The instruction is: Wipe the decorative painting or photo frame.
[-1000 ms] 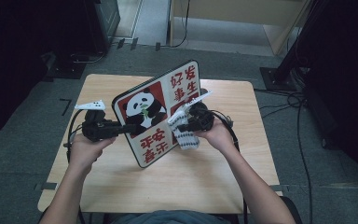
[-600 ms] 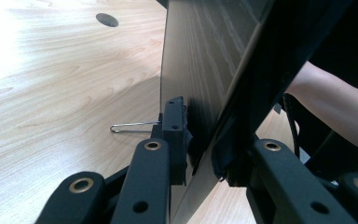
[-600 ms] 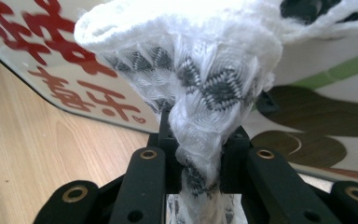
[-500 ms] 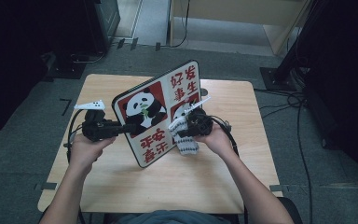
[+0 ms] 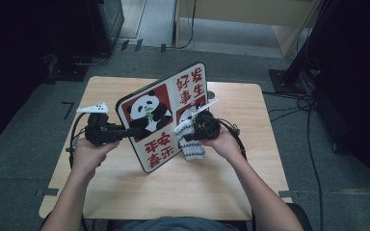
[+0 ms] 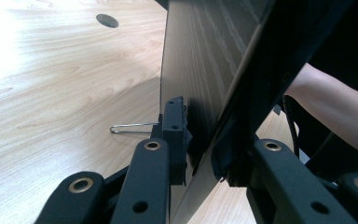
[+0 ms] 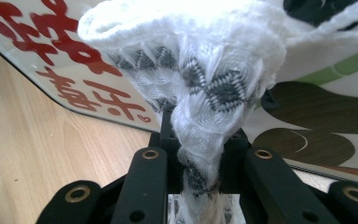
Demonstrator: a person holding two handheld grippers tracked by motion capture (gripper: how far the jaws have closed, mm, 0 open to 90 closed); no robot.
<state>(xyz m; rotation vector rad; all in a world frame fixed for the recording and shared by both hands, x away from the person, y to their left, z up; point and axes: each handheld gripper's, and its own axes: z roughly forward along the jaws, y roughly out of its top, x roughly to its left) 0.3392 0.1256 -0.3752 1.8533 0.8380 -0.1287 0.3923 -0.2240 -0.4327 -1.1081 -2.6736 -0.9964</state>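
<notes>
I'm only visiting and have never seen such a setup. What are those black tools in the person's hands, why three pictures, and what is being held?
No robot here: a person at a wooden table holds a hand tool with two black jaws in each hand. One camera looks down from above; one more rides on each tool, looking along its jaws. The left gripper clamps the edge of a panda board, holding it tilted up on the table. The right gripper is shut on a white and grey cloth, held against the board's printed face.

Panda board (image 5: 166,113): red, white, black. Cloth (image 7: 205,88): white with grey diamond pattern. Table (image 5: 231,183): light wood.
</notes>
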